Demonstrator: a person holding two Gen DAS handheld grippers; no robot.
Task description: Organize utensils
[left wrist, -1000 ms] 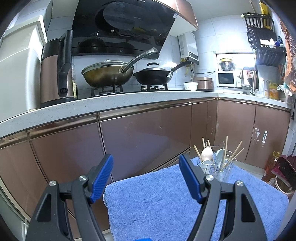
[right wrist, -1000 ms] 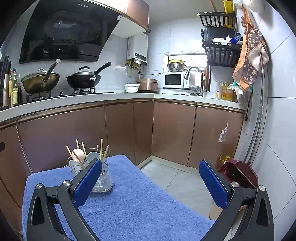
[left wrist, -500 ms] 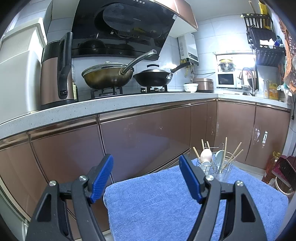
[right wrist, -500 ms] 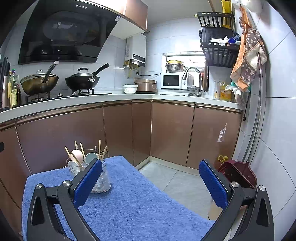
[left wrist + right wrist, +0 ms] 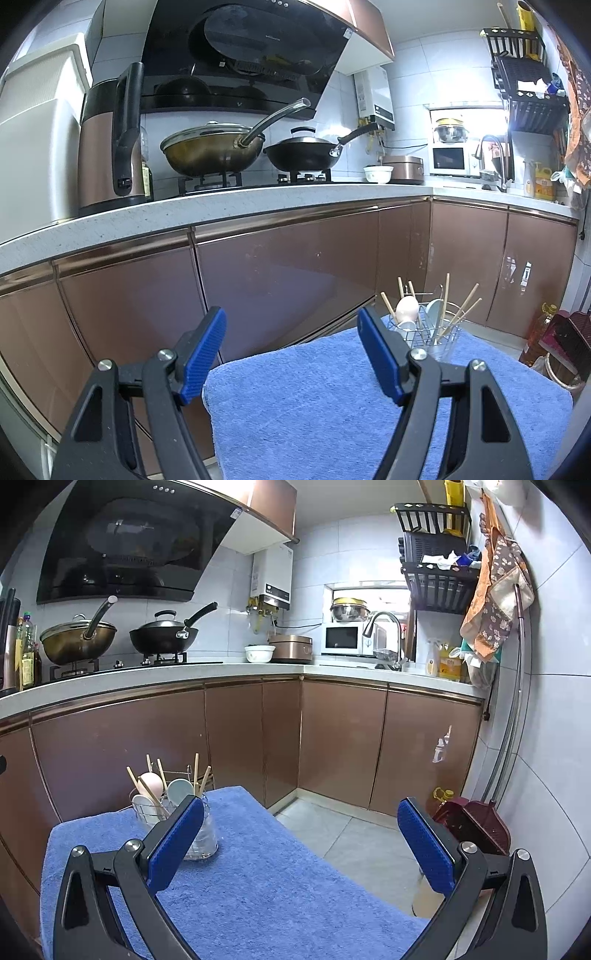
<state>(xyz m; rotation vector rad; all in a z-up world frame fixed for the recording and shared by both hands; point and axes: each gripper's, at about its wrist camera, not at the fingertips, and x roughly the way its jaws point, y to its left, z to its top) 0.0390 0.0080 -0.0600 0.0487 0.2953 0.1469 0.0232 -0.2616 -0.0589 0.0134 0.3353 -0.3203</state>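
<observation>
Both grippers hang above a low surface (image 5: 332, 406) draped in a fluffy blue terry towel, its nap looped and soft. The left gripper (image 5: 291, 350) has its jaws released, spread wide with nothing between them; each finger is matte black plastic with silver pivot screws and ends in a flat, ribbed blue rubber pad (image 5: 207, 350). The right gripper (image 5: 301, 840) is likewise released, its jaws set wider still, the same textured blue pad (image 5: 177, 843) on each finger.

The utensil holder (image 5: 430, 336) stands upright on the towel, ahead of the left jaws and just beyond their right finger. It is a clear glassy cylinder carrying a thin wire frame. Slender wooden chopsticks (image 5: 463, 310) fan out of it at loose angles, and rounded ceramic-looking spoons (image 5: 406, 308) rest bowl-up among them, one pale pink, others pale blue and white. In the right wrist view the same holder sits partly behind the left finger of the right jaws, near the towel's far left corner.

Beyond the surface run glossy copper-brown cabinet doors (image 5: 251, 738) under a speckled pale stone counter. On the stove sit a brassy lidded wok (image 5: 212, 149) with a long steel handle and a black wok (image 5: 303, 153) with a domed lid.
</observation>
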